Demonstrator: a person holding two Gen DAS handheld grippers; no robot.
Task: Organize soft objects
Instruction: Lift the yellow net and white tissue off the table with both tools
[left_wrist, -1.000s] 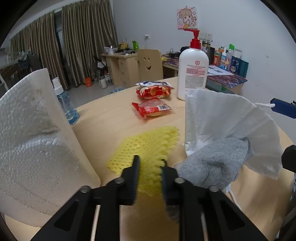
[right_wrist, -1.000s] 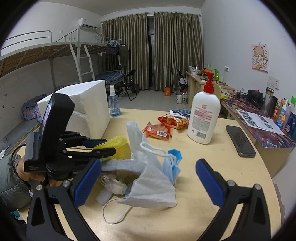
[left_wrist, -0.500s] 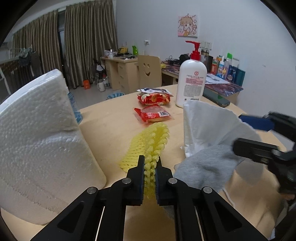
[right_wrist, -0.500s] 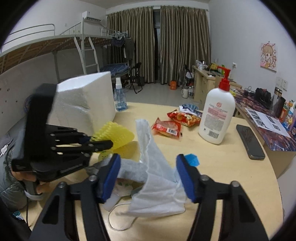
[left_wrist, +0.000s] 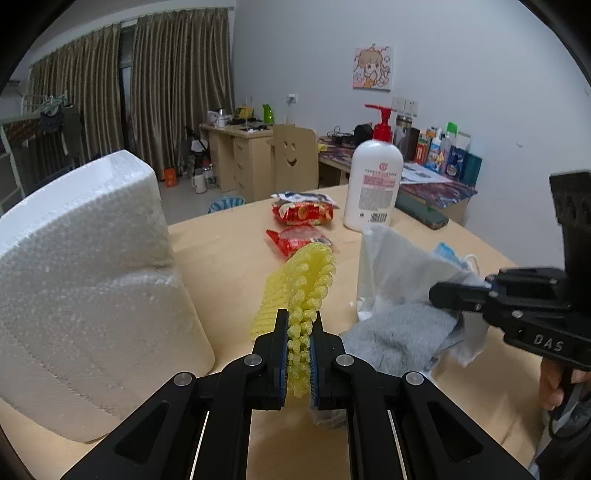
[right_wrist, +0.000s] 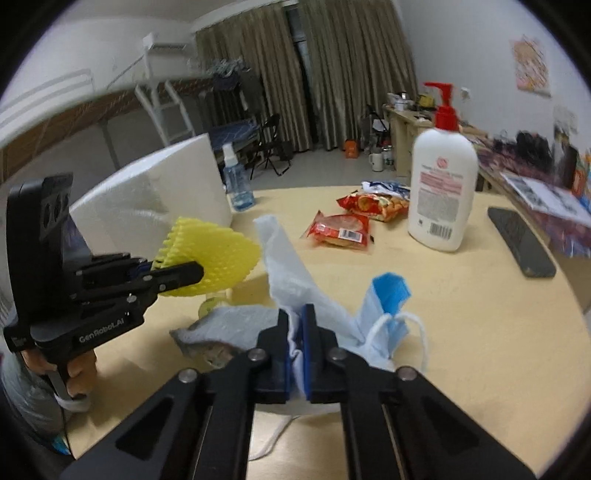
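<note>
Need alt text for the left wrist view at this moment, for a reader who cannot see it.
The left gripper has its jaws shut on a yellow foam net above a round wooden table. To its right, the right gripper pinches a white tissue over a grey sock; a white foam block stands left, snack packets and a lotion bottle behind.

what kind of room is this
Most likely a student dorm room: a metal-framed loft bed with a white ladder, wooden study desks cluttered along the wall, and a round wooden table holding snacks and lotion.
</note>
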